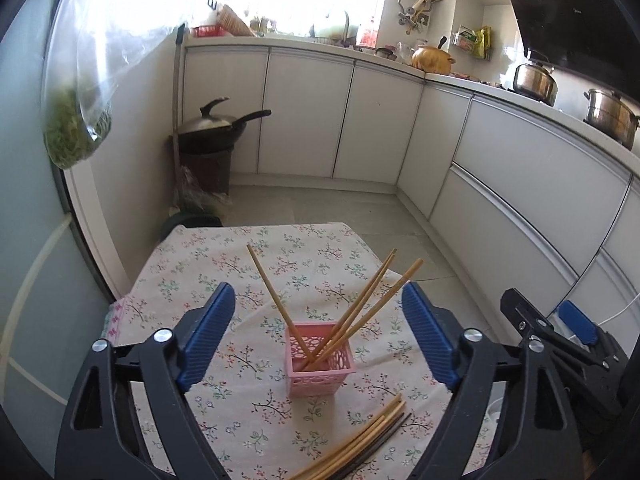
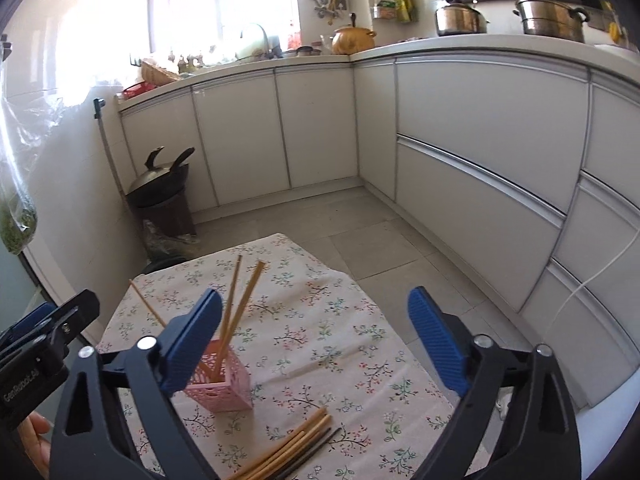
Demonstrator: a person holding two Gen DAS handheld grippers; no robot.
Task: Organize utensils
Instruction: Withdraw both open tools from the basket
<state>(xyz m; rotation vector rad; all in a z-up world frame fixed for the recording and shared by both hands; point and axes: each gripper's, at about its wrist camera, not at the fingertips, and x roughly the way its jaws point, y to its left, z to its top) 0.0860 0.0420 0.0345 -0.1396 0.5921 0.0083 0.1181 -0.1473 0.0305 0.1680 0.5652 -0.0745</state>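
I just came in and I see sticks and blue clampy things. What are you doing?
A person is tidying chopsticks with a hand-held gripper in each hand. Three chopsticks already stand leaning in the pink basket on the flowery tablecloth. More chopsticks lie in a loose bunch on the cloth in front of the basket, waiting. The left hand-held gripper and the right hand-held gripper are both wide open and hold nothing.

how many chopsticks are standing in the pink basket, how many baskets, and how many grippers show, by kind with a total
chopsticks standing in the basket: 3
pink basket: 1
left gripper and right gripper, both open and empty: 2
total: 6
A loose pile of chopsticks also lies on the tablecloth, too bunched and cut off by the frame edge to count.
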